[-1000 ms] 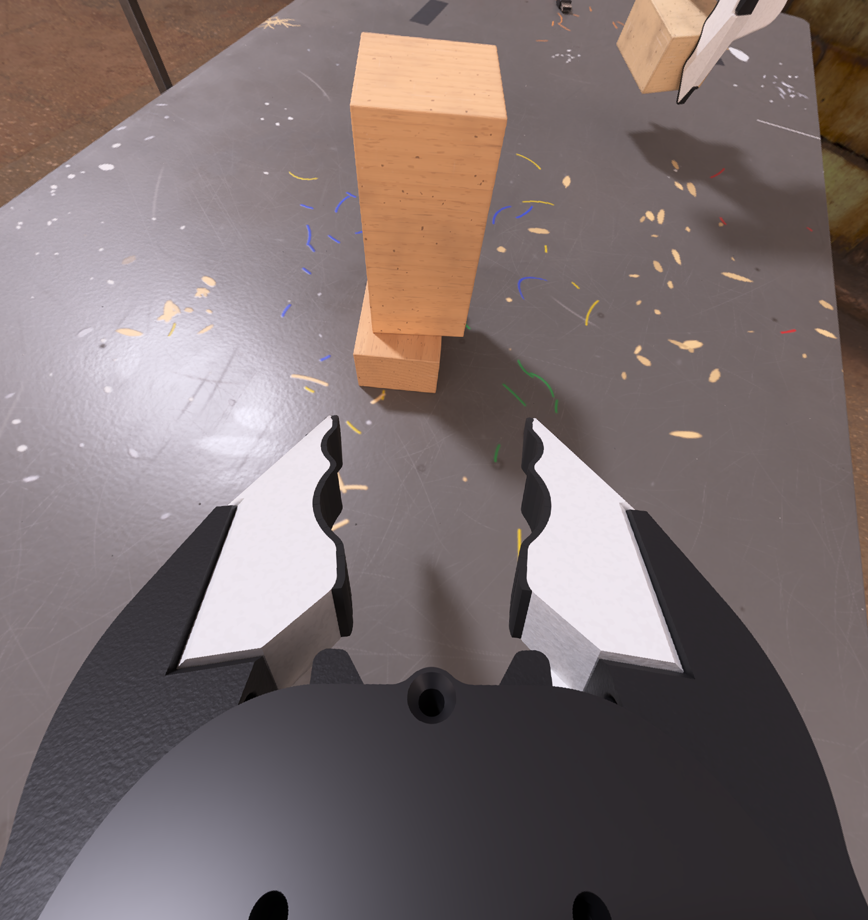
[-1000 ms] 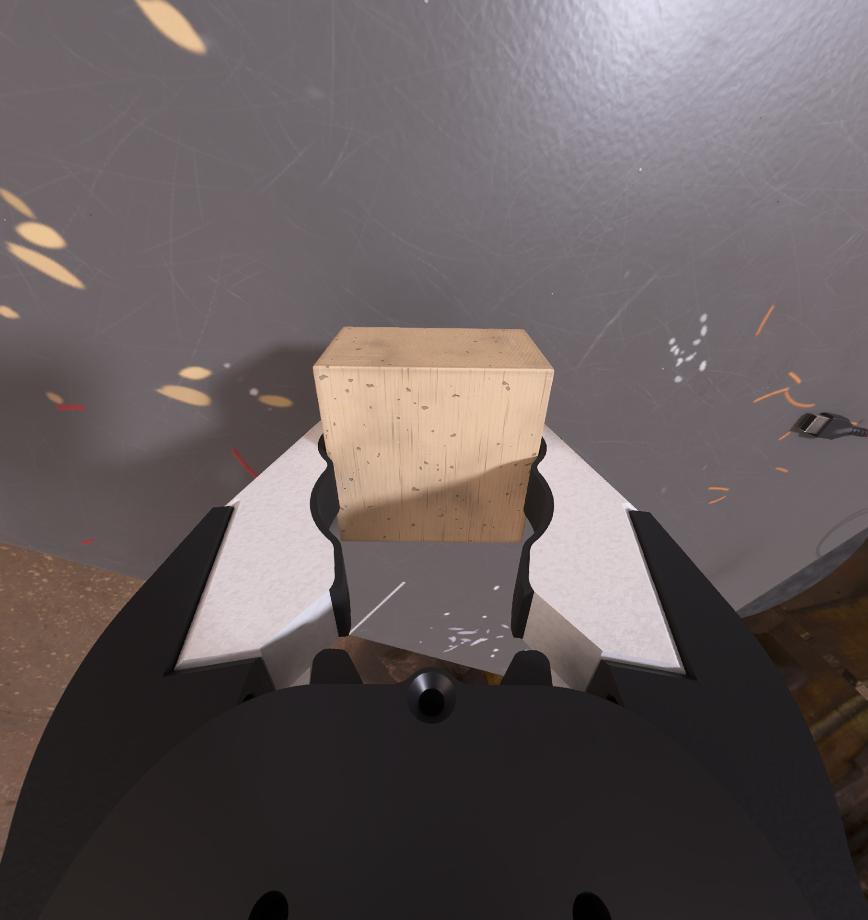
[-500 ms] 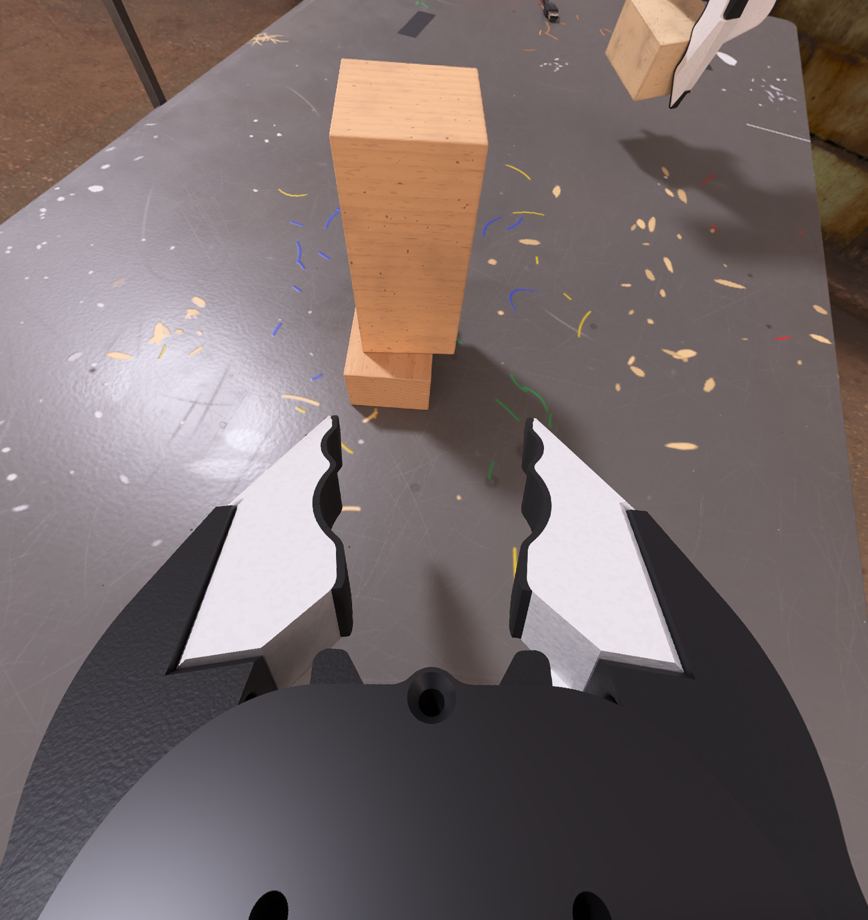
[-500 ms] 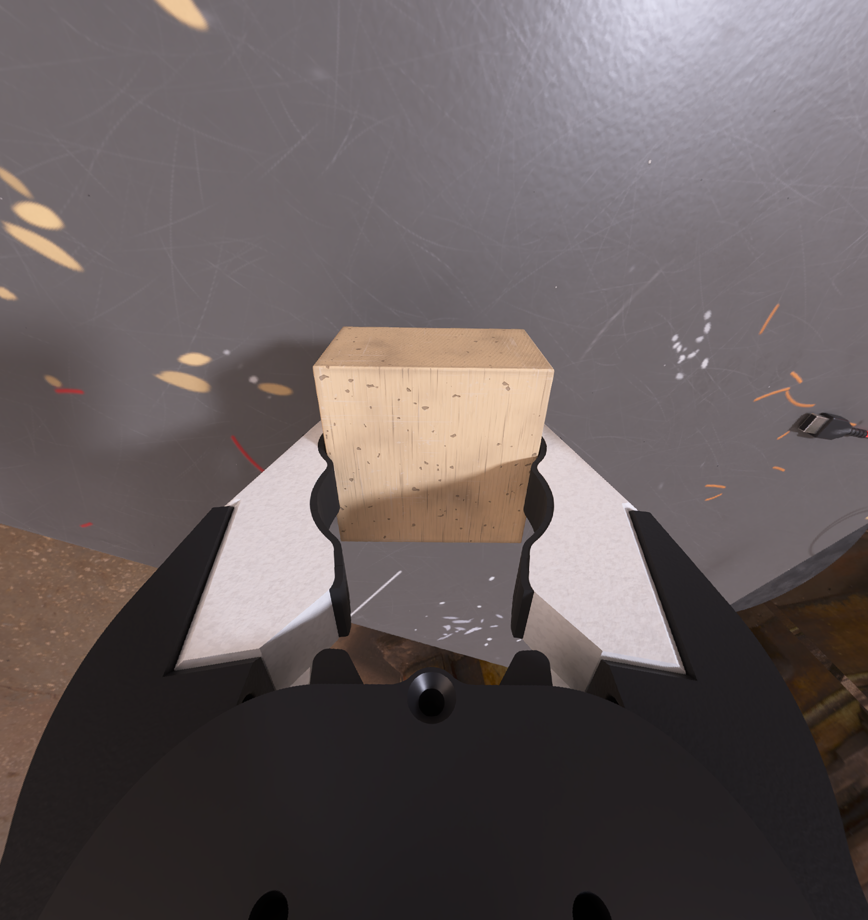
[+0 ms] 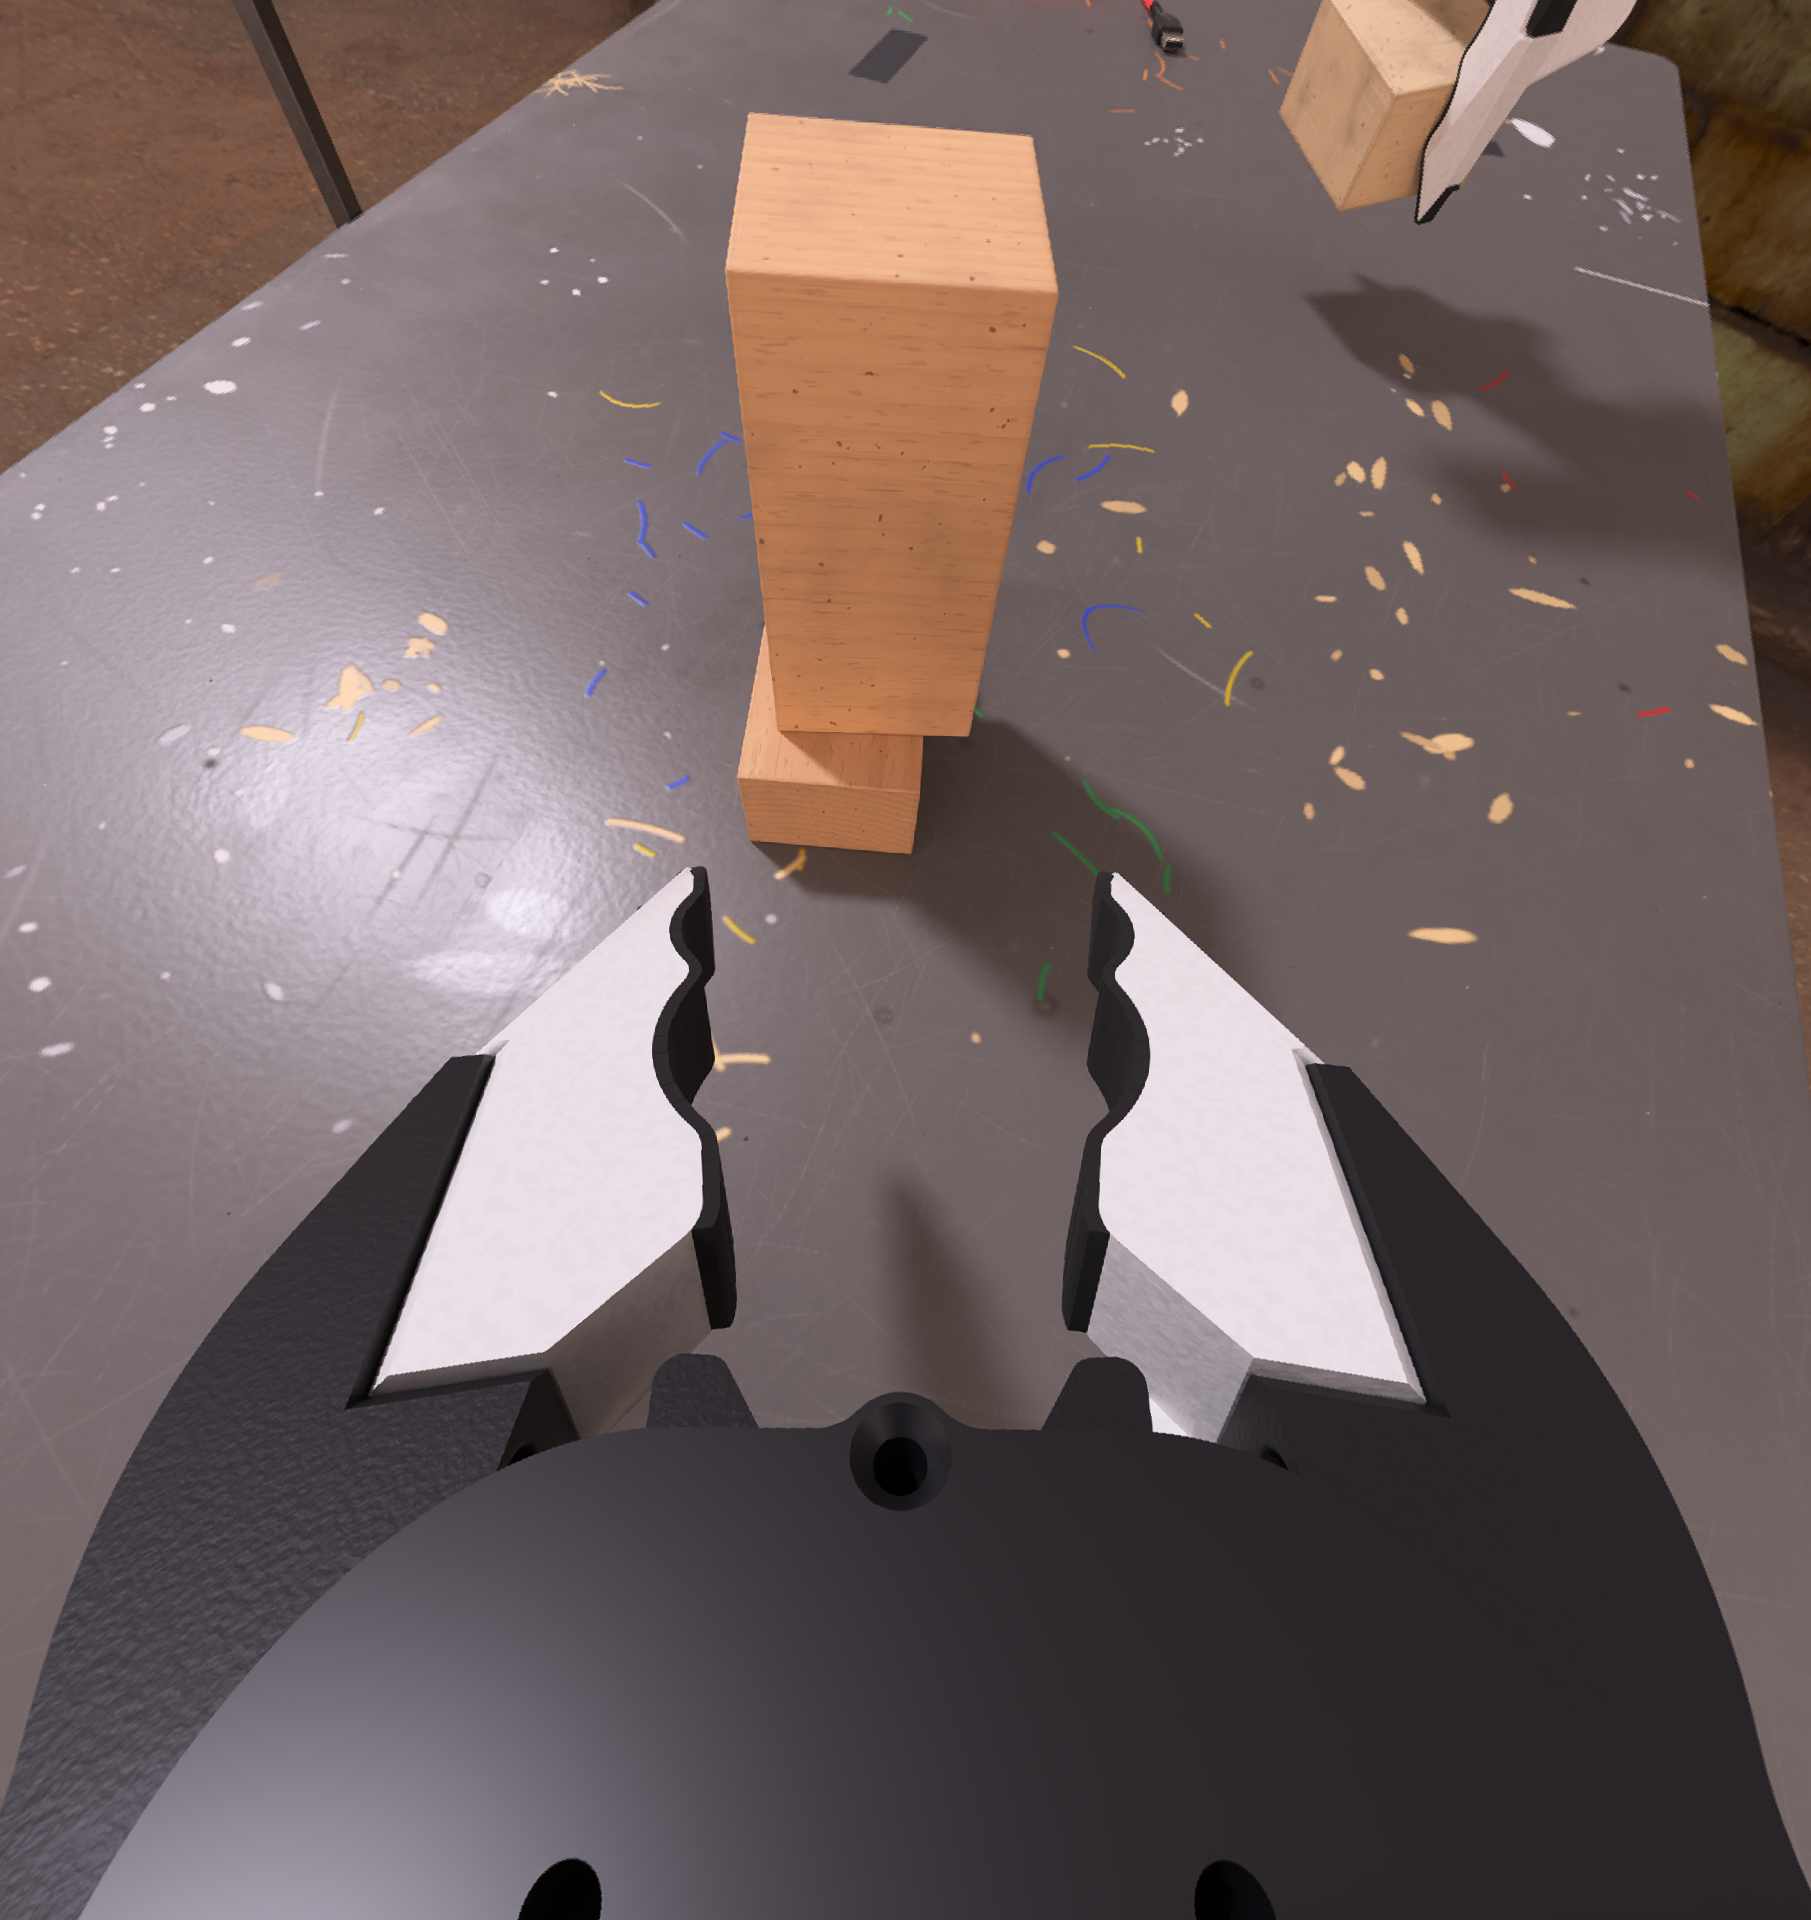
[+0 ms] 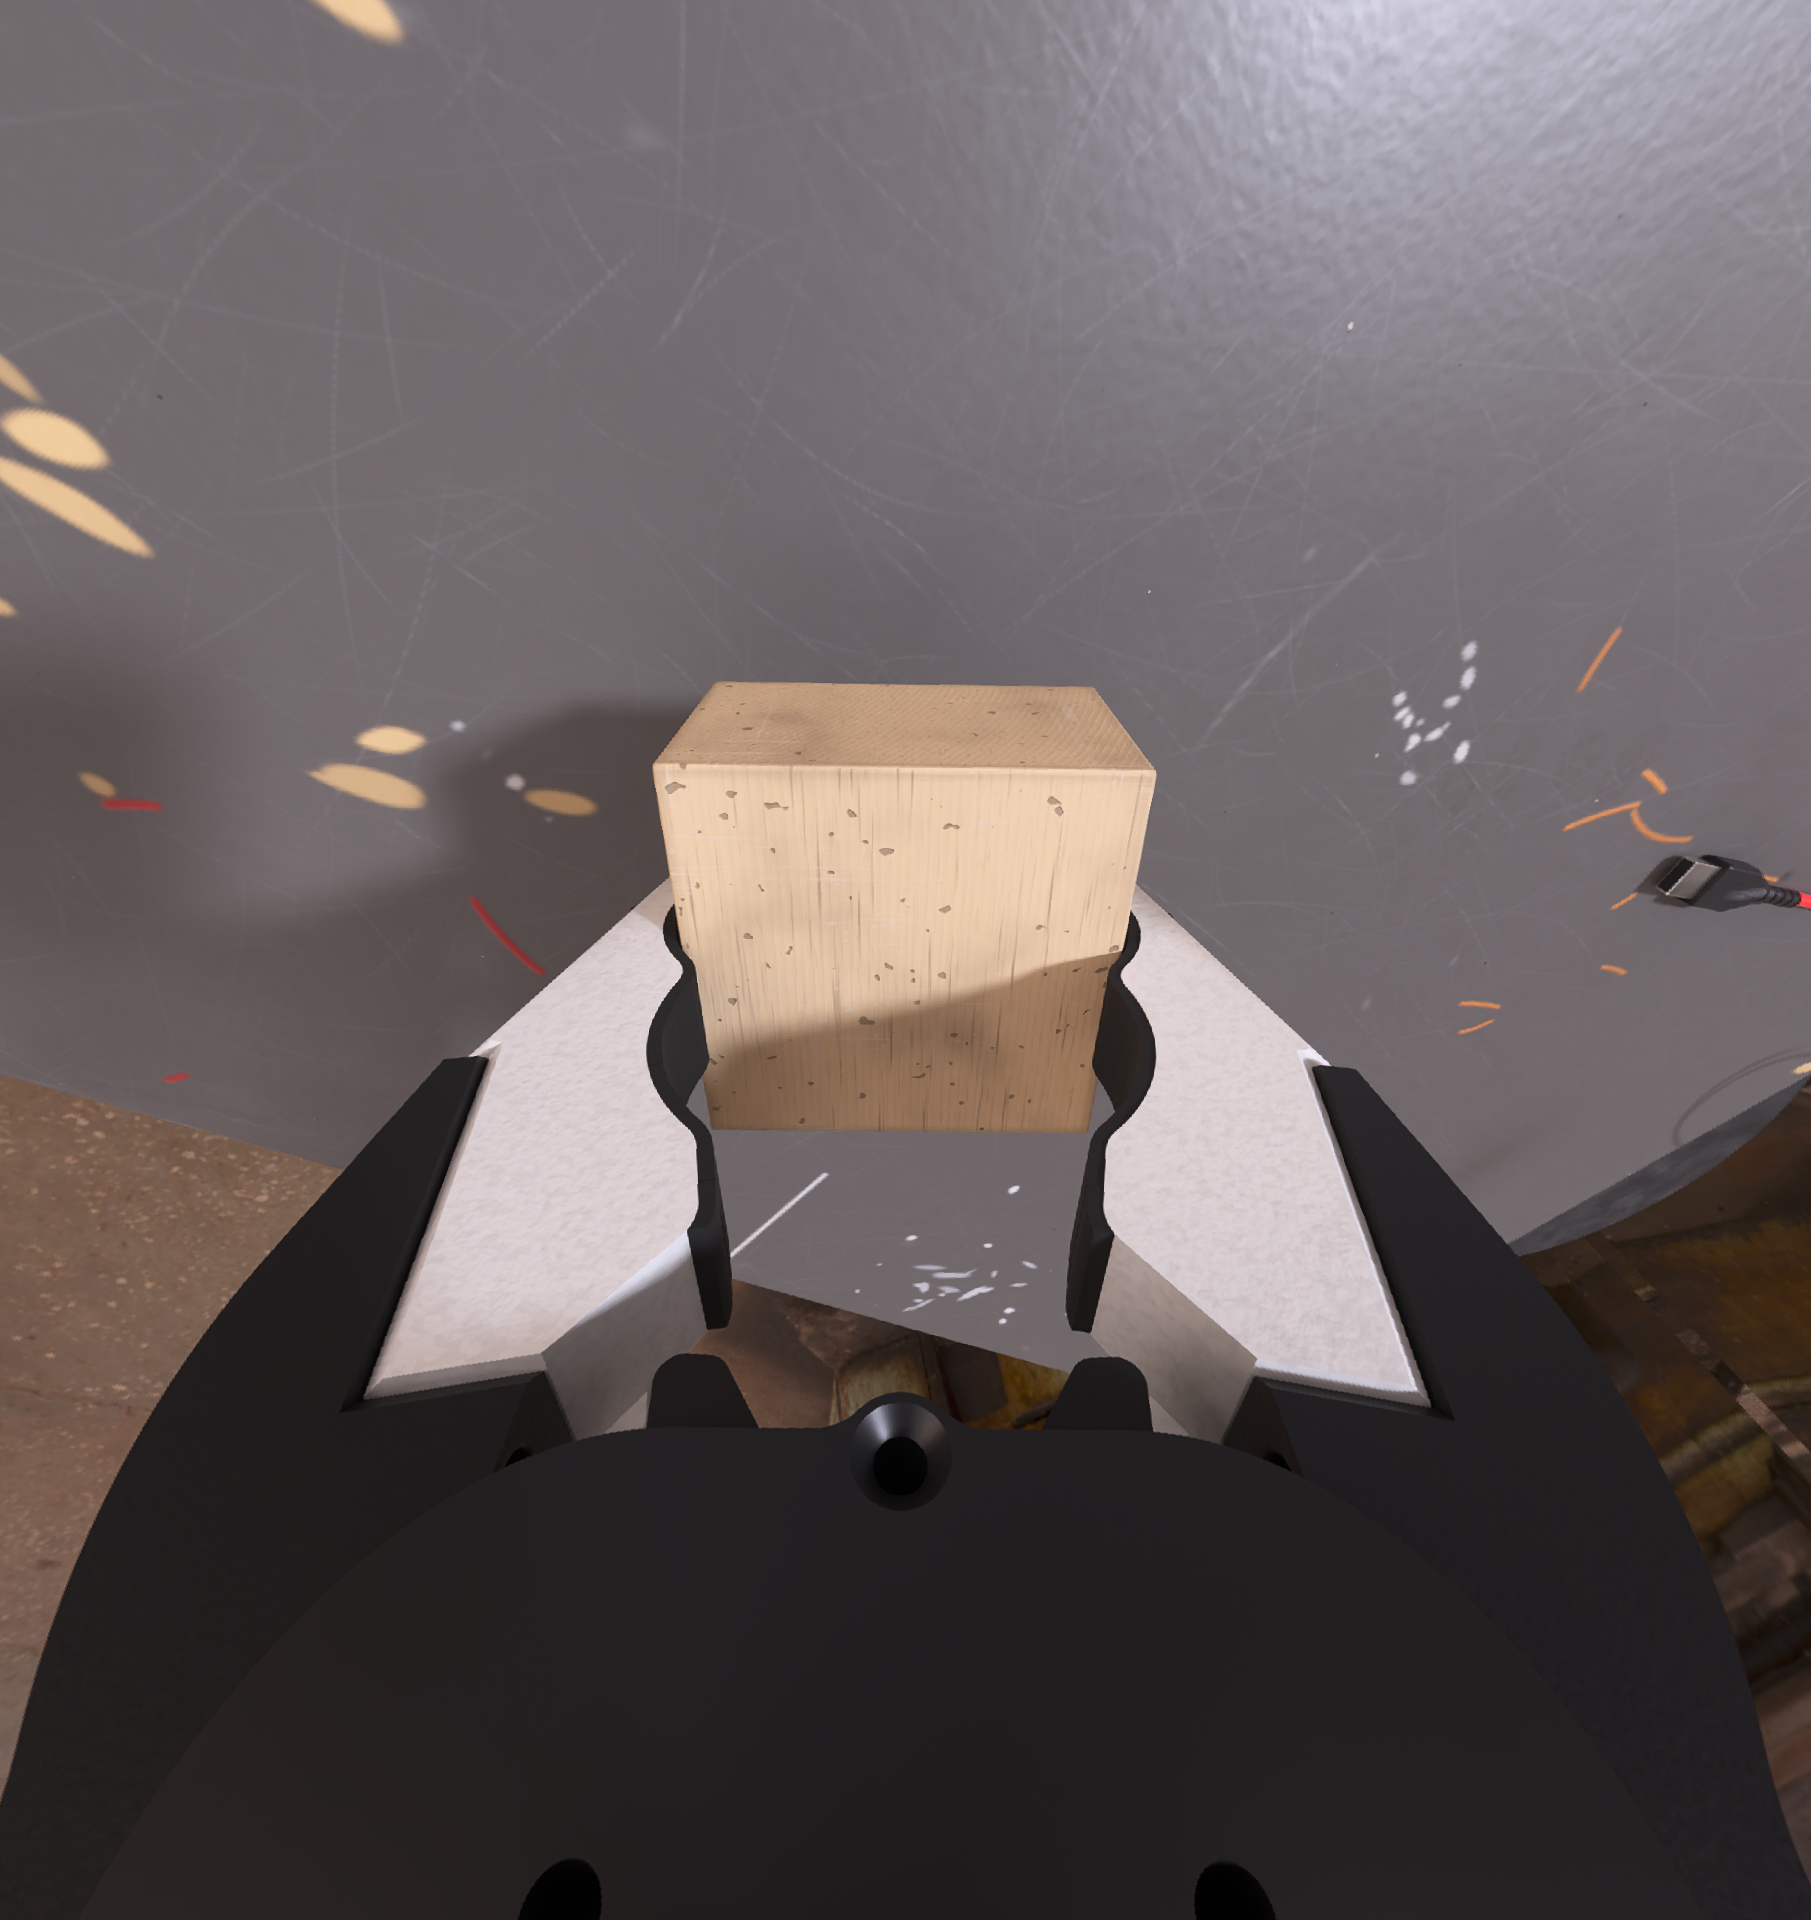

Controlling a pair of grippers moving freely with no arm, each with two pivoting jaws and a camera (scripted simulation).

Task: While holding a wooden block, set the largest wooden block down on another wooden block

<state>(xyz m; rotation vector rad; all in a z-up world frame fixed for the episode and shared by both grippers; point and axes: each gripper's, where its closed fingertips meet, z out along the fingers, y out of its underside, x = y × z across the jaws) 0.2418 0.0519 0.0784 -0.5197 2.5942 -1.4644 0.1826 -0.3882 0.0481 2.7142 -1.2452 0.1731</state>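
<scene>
Well, around the rig I see brown floor [image 5: 101, 156] and rough wall [image 5: 1794, 343] at the far right. My grey bench [image 5: 361, 935] is scratched, flecked with white paint and littered with wood chips [image 5: 1441, 935] and coloured wire scraps [image 5: 1119, 821]. The tall block [image 5: 880, 416] stands upright on the small block [image 5: 828, 795], overhanging it to the right. My left claw [image 5: 901, 894] is spread wide, holding nothing, just short of the stack. My right claw [image 6: 901, 914] clamps a pale cube [image 6: 901, 914] above the bench, near a red cable [image 6: 1711, 899].
</scene>
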